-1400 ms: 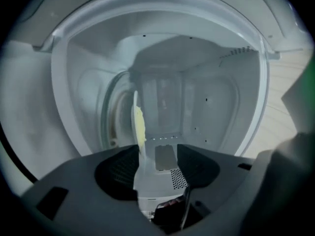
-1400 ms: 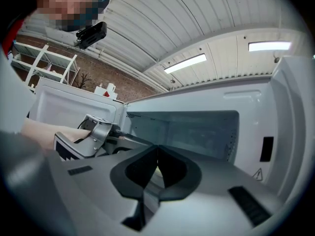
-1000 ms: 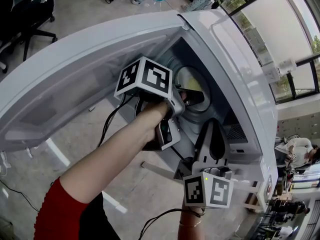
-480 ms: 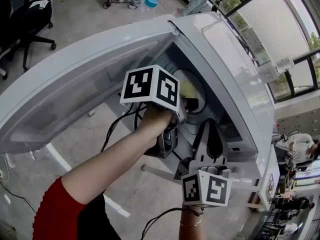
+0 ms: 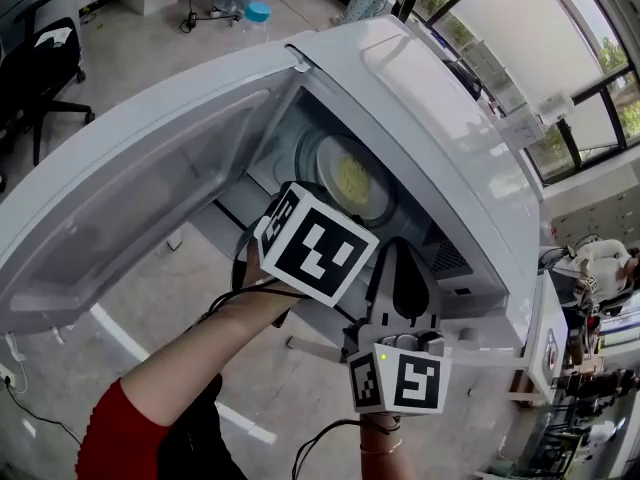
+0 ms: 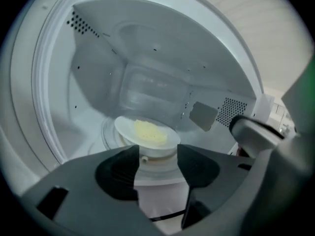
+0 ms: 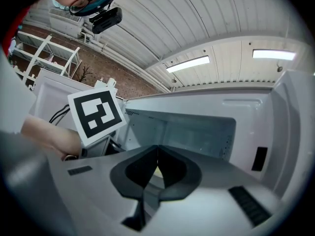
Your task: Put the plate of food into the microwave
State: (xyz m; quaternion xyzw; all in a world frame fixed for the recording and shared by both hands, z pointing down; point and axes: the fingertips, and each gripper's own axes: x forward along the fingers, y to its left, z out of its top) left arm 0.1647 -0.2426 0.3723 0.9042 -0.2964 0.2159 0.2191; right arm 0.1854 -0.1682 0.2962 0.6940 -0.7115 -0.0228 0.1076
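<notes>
A white plate of yellow food (image 5: 350, 178) (image 6: 145, 132) lies on the glass turntable (image 6: 110, 132) inside the open white microwave (image 5: 420, 98). My left gripper (image 6: 157, 154) is open and empty, its jaws just in front of the cavity with the plate beyond them, untouched. In the head view its marker cube (image 5: 315, 243) hides those jaws. My right gripper (image 5: 400, 253) (image 7: 157, 151) is shut on nothing, its tips touching. It sits at the lower front of the microwave opening, pointing in.
The microwave door (image 5: 130, 198) swings wide open to the left. A black office chair (image 5: 40, 78) and a blue-capped bottle (image 5: 258, 11) stand on the floor behind. Windows run along the right, where a person (image 5: 590, 293) sits in the background.
My left gripper has drawn back out of the cavity toward me, and the plate stays on the turntable. The right gripper has barely moved.
</notes>
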